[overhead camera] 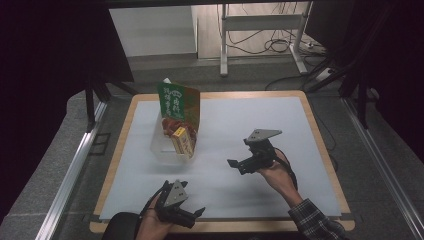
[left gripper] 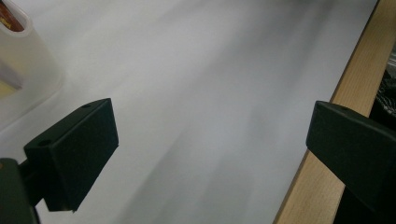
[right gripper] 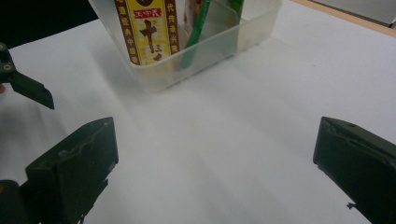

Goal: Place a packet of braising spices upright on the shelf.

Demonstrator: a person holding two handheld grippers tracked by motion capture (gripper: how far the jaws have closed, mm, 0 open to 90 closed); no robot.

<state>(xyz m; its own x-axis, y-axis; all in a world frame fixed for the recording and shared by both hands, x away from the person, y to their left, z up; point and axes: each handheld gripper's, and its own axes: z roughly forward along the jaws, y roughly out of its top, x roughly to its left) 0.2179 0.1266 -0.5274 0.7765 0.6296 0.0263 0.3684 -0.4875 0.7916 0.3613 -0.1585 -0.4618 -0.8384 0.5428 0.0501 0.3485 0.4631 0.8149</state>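
High view: a clear plastic tub [overhead camera: 165, 145] stood left of centre on a pale matte sheet [overhead camera: 260, 120] laid over a wood-edged table [overhead camera: 320, 145]; in it stood a tall green-and-orange packet [overhead camera: 178, 102] and a yellow carton [overhead camera: 183, 142], both leaning. The right gripper [overhead camera: 239, 163], black with a grey three-cornered plate, sat right of centre, apart from the tub, jaws spread wide with nothing between. The left gripper [overhead camera: 195, 214] lay at the lower edge, well apart from the tub, jaws also wide and empty. Left gripper view: blocky black jaws framed bare sheet; tub corner [left gripper: 21, 56] at upper left, table's wooden rim [left gripper: 327, 140] at right. Right gripper view: tub [right gripper: 196, 51] at top centre, translucent, square-walled, unobstructed; carton [right gripper: 147, 30] with printed characters inside; the other gripper's jaw tip [right gripper: 28, 88] at left.
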